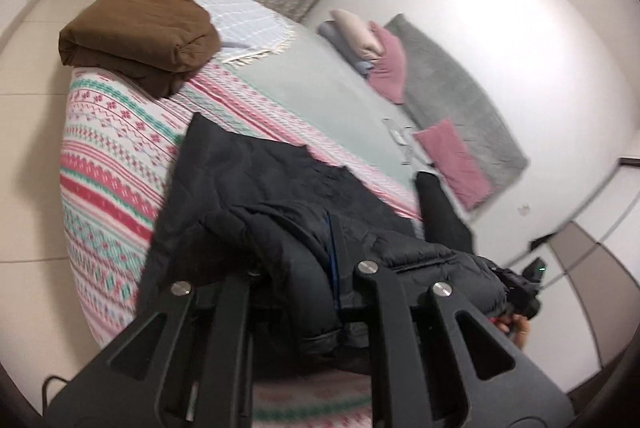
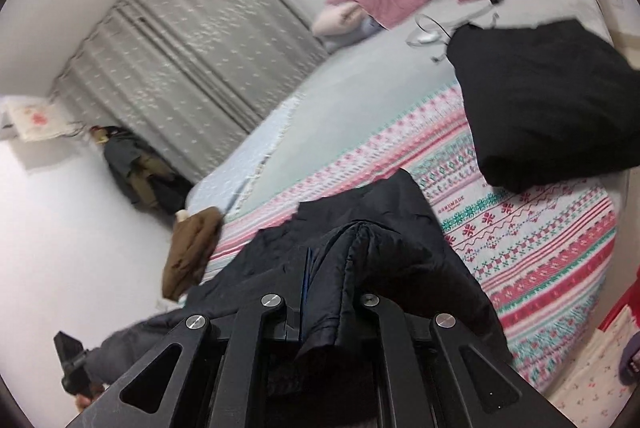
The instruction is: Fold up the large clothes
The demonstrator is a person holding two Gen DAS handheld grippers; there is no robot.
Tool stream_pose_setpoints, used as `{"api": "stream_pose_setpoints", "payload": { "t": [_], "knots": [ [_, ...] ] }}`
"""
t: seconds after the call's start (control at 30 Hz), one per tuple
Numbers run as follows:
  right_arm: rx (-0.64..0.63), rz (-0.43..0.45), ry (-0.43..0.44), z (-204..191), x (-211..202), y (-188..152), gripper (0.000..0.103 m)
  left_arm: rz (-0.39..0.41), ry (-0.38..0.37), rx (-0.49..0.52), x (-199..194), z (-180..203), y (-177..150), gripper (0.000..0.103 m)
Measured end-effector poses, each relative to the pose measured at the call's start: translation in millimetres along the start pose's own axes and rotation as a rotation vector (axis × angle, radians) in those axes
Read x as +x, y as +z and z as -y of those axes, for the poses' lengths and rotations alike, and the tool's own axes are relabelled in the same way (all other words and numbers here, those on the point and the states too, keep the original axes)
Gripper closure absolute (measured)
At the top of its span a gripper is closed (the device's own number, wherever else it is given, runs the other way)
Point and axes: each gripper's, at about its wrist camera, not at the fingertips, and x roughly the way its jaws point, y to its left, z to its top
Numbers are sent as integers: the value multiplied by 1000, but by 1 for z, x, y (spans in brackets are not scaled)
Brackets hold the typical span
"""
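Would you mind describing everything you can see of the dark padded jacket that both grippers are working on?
The dark padded jacket is black or deep navy, quilted and puffy, with a thin blue strip along an inner edge. It lies bunched and partly doubled over on the patterned blanket at the bed's near edge, part spread flat, part lifted. The left gripper and right gripper each look closed on a fold of it, fabric draping over their fingers. The brown and black folded garments lie apart from it.

We see a bed point(image 2: 360, 88) with a stripy blanket point(image 2: 540, 248). A black jacket point(image 1: 248, 188) lies near, brown folded clothes point(image 1: 136, 32) far left.
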Motion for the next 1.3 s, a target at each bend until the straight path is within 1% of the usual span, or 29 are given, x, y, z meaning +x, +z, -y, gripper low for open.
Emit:
{"api": "stream_pose_setpoints", "payload": {
  "t": [0.13, 0.23, 0.3, 0.4, 0.47, 0.5, 0.53, 0.57, 0.63, 0.7, 0.73, 0.77, 0.8, 0.83, 0.87, 0.9, 0.93, 1.0, 1.1, 1.13, 1.23, 1.3],
  "knots": [
    [30, -56, -66, 13, 48, 4, 95, -20, 99, 1, 49, -19, 9, 88],
    [43, -104, -115, 23, 83, 4, 95, -59, 163, -1, 84, -37, 10, 88],
    [52, -136, -139, 31, 104, 2, 95, -75, 200, 28, 103, -45, 7, 87],
    [52, -198, -156, 44, 132, -9, 94, -99, 233, 81, 128, -54, -3, 85],
    [36, -227, -168, 50, 143, -15, 94, -101, 231, 97, 133, -55, -8, 84],
    [16, -227, -173, 50, 144, -17, 94, -99, 228, 102, 134, -56, -10, 84],
    [-5, -222, -175, 48, 143, -18, 94, -95, 222, 107, 132, -55, -11, 84],
    [-44, -206, -178, 44, 139, -20, 90, -98, 214, 112, 130, -54, -11, 83],
    [-76, -188, -181, 40, 133, -22, 87, -113, 218, 118, 124, -50, -10, 80],
    [-80, -189, -179, 36, 121, -22, 79, -128, 235, 149, 113, -41, -10, 74],
    [-81, -187, -176, 35, 113, -21, 77, -136, 245, 169, 110, -35, -10, 68],
    [-86, -182, -169, 33, 105, -20, 70, -142, 254, 196, 105, -29, -10, 62],
    [-90, -175, -160, 32, 97, -18, 63, -146, 262, 236, 97, -21, -12, 58],
    [-89, -160, -148, 31, 88, -16, 59, -147, 265, 262, 94, -16, -13, 45],
    [-78, -143, -125, 31, 75, -16, 49, -147, 263, 292, 87, -11, -16, 32],
    [-68, -135, -116, 31, 70, -15, 42, -137, 266, 326, 78, -5, -18, 29],
    [-55, -124, -106, 31, 61, -15, 41, -123, 270, 366, 68, 1, -22, 28],
    [-50, -118, -83, 31, 46, -19, 40, -122, 273, 407, 57, 6, -27, 28],
    [-97, -148, -92, 24, 33, -33, 40, -150, 241, 447, 43, 14, -39, 27],
    [-120, -174, -96, 20, 33, -41, 40, -171, 226, 462, 42, 17, -44, 27],
    [-211, -303, -106, 6, 39, -65, 40, -267, 179, 492, 47, 23, -58, 27],
    [-280, -359, -123, -5, 44, -78, 40, -332, 153, 498, 58, 27, -67, 27]
  ]
}}
